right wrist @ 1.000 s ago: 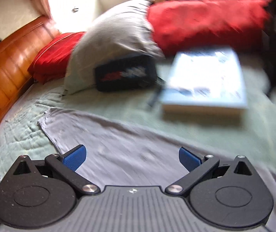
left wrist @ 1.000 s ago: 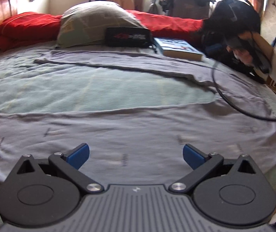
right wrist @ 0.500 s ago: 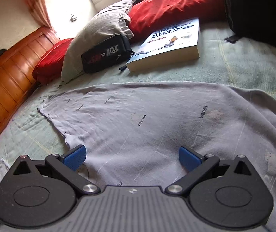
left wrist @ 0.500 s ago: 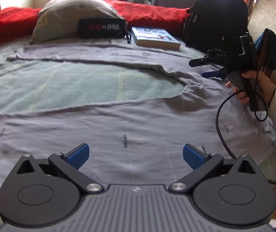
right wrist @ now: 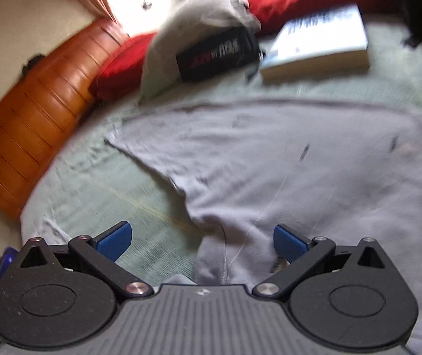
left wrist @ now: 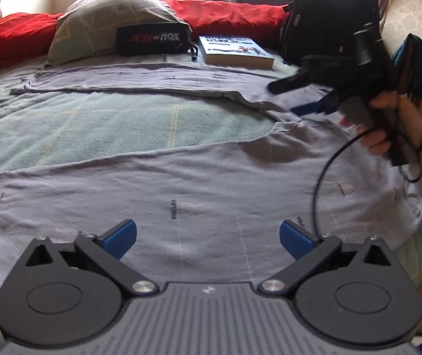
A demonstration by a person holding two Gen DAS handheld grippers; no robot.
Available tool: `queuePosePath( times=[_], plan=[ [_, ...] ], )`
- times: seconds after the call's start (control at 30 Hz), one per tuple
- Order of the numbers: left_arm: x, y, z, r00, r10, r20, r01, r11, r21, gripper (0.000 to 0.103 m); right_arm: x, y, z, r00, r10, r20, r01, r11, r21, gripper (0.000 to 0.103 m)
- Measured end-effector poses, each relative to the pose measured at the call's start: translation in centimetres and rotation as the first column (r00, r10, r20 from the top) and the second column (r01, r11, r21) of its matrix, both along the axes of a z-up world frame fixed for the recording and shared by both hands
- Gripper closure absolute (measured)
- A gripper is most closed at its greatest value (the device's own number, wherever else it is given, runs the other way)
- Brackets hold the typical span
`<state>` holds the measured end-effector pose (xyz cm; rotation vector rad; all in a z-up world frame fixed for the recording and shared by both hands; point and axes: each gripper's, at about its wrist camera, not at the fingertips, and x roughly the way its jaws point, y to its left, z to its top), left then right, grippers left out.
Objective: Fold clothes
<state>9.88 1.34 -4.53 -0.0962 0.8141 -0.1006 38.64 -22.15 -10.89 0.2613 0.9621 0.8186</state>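
Two spread hand-held grippers over grey trousers [left wrist: 199, 195] on the bed [left wrist: 122, 124].
Left hand-held gripper [left wrist: 208, 233] and right hand-held gripper [right wrist: 202, 238] hold nothing; ahead lies soft, light cloth (probably slippery), best pinched at an edge.

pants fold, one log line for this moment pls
stage: pre-grasp | pants: flat on bed, unfolded | left gripper: open, over leg | right gripper: open, near crotch

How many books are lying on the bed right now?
1. The book lies flat near the head of the bed, just right of the black pouch and left of the backpack. Others may be hidden behind the pillow.
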Motion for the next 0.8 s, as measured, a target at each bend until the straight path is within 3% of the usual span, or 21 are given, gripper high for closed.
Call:
queuePosePath(
  times=[0.17, 0.37, 0.6, 0.8],
  plan=[
    [-0.3, -0.4, -0.1, 1.000, -0.011, 0.005, 0.011, 1.000, 0.017, 0.001, -0.6, -2.1, 1.8, 1.000, -0.002, 0.016, 0.001, 0.999, 0.043, 0.000],
    [-0.2, -1.7, -0.9, 0.998, -0.048, 0.035, 0.047, 0.999, 0.024, 0.001, -0.7, -9.3, 3.2, 0.989, -0.145, 0.040, 0.145, 0.989, 0.021, 0.000],
    [-0.2, -4.1, -1.6, 0.991, -0.131, 0.021, 0.129, 0.990, 0.061, 0.001, -1.9, -19.1, 3.4, 0.945, -0.322, 0.056, 0.320, 0.947, 0.035, 0.000],
    [-0.2, -5.0, -1.8, 0.990, -0.143, 0.020, 0.141, 0.987, 0.078, 0.001, -0.6, -24.5, 1.9, 0.902, -0.432, -0.007, 0.430, 0.896, 0.113, 0.000]
  ],
)
